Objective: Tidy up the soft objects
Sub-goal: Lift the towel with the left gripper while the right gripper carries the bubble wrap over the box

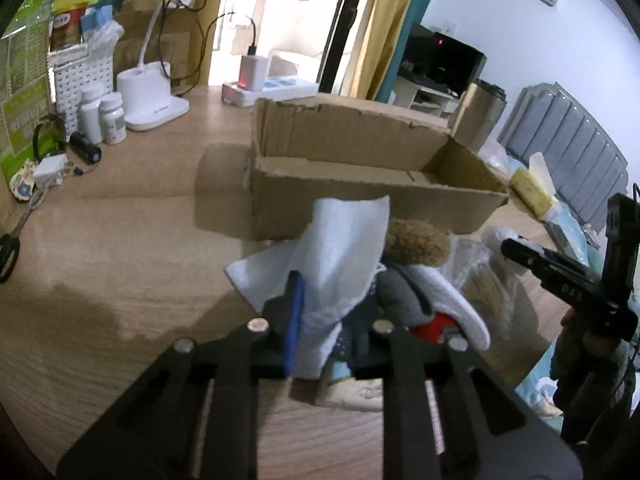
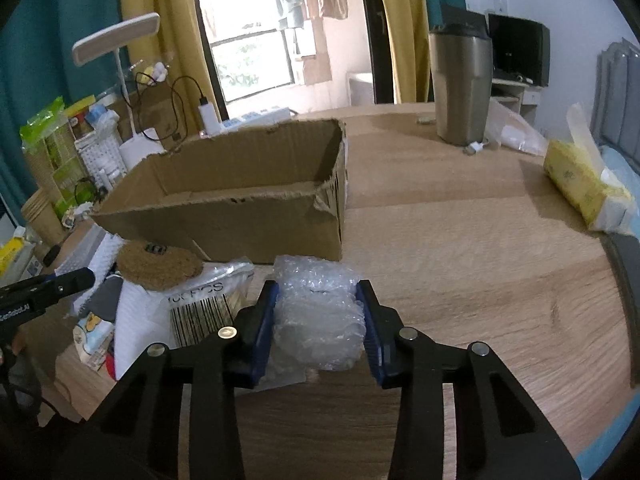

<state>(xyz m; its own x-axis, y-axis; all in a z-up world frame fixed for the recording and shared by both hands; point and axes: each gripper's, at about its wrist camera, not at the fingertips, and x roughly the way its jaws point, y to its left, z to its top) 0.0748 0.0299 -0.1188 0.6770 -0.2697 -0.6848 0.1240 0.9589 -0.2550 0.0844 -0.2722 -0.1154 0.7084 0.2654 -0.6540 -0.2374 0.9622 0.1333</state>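
Observation:
An open cardboard box [image 1: 360,196] [image 2: 240,208] stands on the wooden table. My left gripper [image 1: 326,320] is shut on a white cloth [image 1: 340,248] and holds it up in front of the box. Below it lies a pile of soft items: a brown round pad [image 1: 416,242] [image 2: 160,266], a grey and white piece [image 1: 404,296] and a clear bag [image 2: 208,304]. My right gripper [image 2: 320,320] is closed around a wad of clear bubble wrap [image 2: 318,312] near the box's front corner. The right gripper also shows in the left wrist view [image 1: 560,276].
A white desk lamp [image 1: 154,96], pill bottles [image 1: 104,116], a white basket [image 1: 80,84] and scissors [image 1: 10,248] stand at the left. A steel tumbler [image 2: 460,84] and a yellow tissue pack [image 2: 584,184] are at the right, by the table's edge.

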